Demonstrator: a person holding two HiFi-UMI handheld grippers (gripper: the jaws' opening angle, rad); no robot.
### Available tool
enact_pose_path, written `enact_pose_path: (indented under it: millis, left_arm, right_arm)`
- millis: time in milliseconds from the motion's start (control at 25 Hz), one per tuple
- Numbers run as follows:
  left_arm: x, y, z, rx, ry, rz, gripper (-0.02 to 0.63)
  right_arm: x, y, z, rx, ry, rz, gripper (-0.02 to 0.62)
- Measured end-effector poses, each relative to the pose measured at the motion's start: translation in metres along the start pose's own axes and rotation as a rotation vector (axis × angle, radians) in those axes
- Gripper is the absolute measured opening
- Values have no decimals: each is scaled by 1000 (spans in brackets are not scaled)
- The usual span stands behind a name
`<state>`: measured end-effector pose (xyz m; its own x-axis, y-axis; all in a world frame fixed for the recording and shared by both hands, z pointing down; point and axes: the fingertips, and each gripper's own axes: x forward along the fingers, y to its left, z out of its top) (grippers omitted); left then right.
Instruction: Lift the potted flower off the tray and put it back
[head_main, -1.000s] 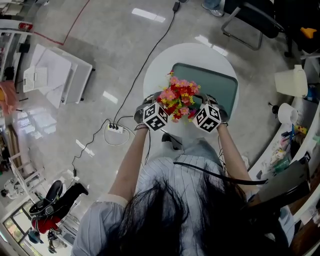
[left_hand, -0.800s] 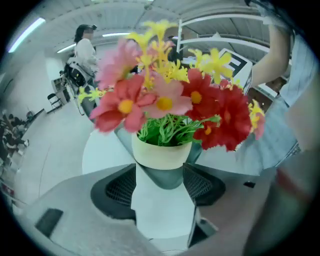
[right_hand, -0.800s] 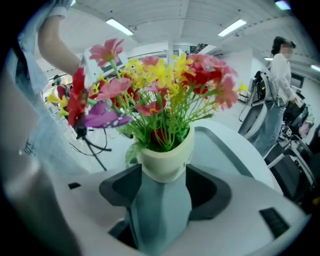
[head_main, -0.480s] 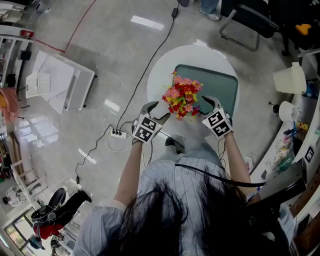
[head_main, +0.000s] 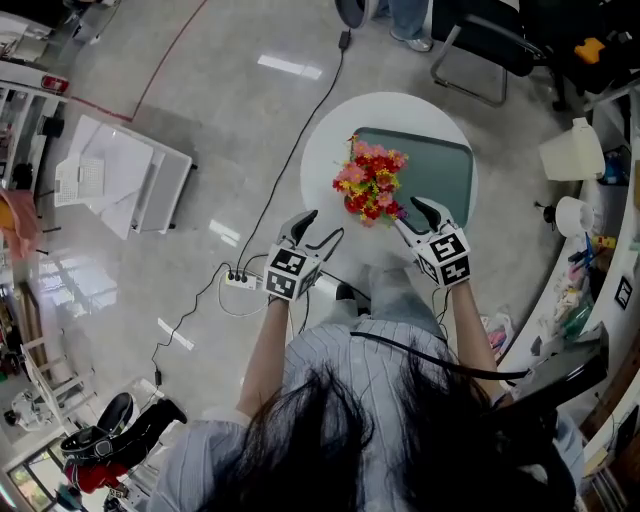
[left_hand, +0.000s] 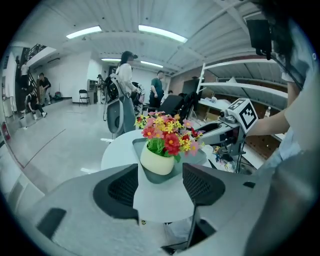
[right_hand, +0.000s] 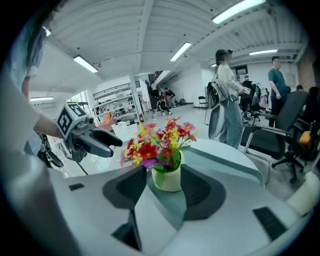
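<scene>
1. Head view: the potted flower (head_main: 370, 182) stands in the near-left corner of the green tray (head_main: 435, 165), on the round white table (head_main: 330, 150). The left gripper (head_main: 323, 226) and the right gripper (head_main: 408, 215) hang over the table's near edge, one on each side of the blooms and both clear of the pot.
2. Left gripper view: the jaws stand wide apart with only bare tabletop between them. The cream pot sits farther off on the tray, beyond the tips.
3. Right gripper view: the jaws are open, though they have just been narrowing a little. Nothing is between the pads, and the pot stands untouched beyond them.
4. Progress, as I judge it: the pot is on the tray and neither gripper is on it. So either the lift and return are done or they have not begun, and I cannot tell which.
5. Writing: I can read no brand or label on the pot or tray. The gripper cubes show only black-and-white square patterns.
</scene>
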<state>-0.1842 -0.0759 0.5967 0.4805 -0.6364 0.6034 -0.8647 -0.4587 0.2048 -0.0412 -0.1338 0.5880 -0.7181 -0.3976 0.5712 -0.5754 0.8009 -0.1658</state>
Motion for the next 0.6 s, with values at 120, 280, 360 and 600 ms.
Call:
enact_pose_path:
  millis: [120, 280, 360, 600]
  left_arm:
    - [-13, -3, 5, 11, -37, -4, 288]
    - [-31, -11, 12, 35, -96, -10, 246]
    - [-43, -15, 13, 43, -127, -5, 194]
    - [-77, -32, 6, 37, -191, 19, 114]
  right_arm:
    - [-12, 13, 6, 14, -43, -23, 202]
    - [-29, 34, 11, 48, -99, -44, 168]
    - [-35, 45, 11, 62, -124, -48, 142]
    - [-51, 84, 7, 67, -154, -28, 98]
